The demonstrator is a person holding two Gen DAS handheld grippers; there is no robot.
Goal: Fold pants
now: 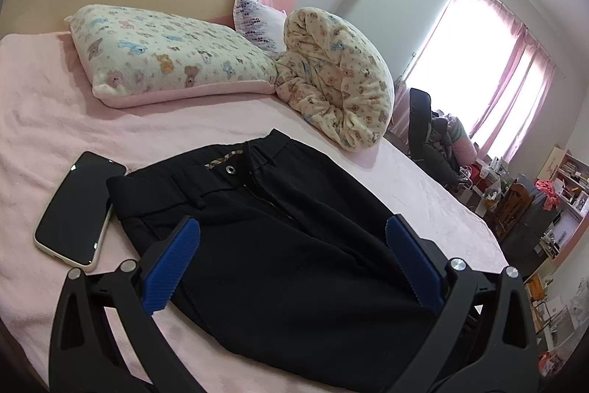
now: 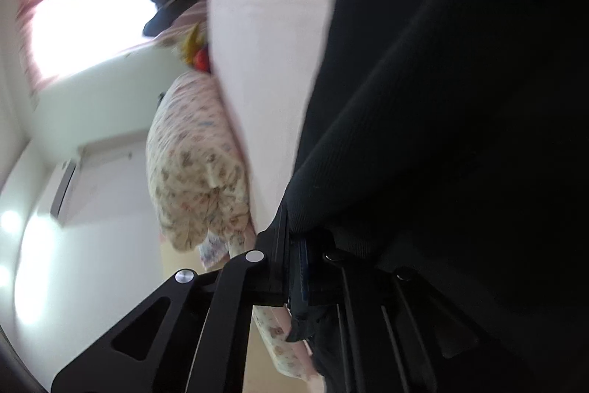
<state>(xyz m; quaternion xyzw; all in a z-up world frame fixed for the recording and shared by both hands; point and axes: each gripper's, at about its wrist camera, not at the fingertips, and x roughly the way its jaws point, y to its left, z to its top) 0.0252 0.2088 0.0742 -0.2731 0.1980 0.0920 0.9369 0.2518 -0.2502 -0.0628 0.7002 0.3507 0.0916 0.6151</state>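
Black pants (image 1: 279, 238) lie on the pink bed sheet (image 1: 44, 120), waistband and button toward the pillows. My left gripper (image 1: 292, 238) is open, its blue pads (image 1: 173, 267) spread wide just above the upper legs of the pants, holding nothing. In the right wrist view, tilted sideways and blurred, my right gripper (image 2: 298, 245) is shut on black pants fabric (image 2: 460, 98), which drapes over the right finger and fills the right half of the view.
A phone (image 1: 79, 209) lies face up on the sheet, touching the waistband's left corner. A bear-print pillow (image 1: 165, 58) and a rolled bear-print blanket (image 1: 338, 80) sit behind the pants. The bed edge is at the right, with cluttered furniture (image 1: 533, 205) beyond.
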